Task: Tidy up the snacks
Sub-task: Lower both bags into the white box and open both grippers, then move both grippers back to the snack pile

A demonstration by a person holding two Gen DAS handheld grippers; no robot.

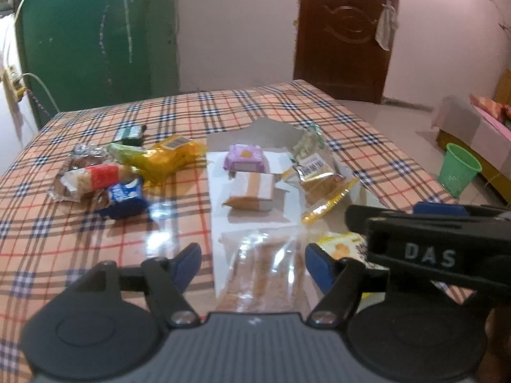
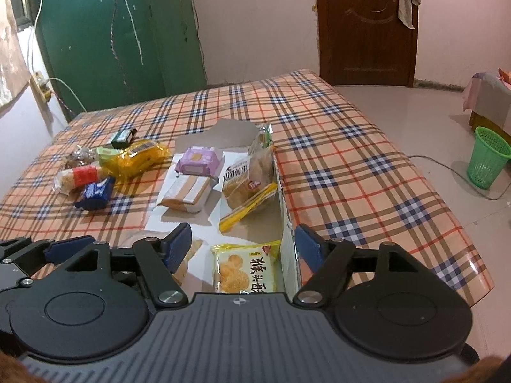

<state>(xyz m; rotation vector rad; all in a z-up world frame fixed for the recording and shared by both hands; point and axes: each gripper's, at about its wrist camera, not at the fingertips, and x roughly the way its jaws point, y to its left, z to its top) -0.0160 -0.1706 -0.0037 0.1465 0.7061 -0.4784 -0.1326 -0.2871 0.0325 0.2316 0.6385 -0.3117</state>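
Both your left gripper (image 1: 252, 265) and right gripper (image 2: 242, 247) stand apart and empty; closing low centre risks crushing the yellow biscuit packet (image 2: 246, 266) against the box wall (image 2: 289, 255).

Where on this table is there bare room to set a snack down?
The checked cloth right of the box is bare out to the edge, and so is the far strip. The snack pile on the left and the box interior are crowded.
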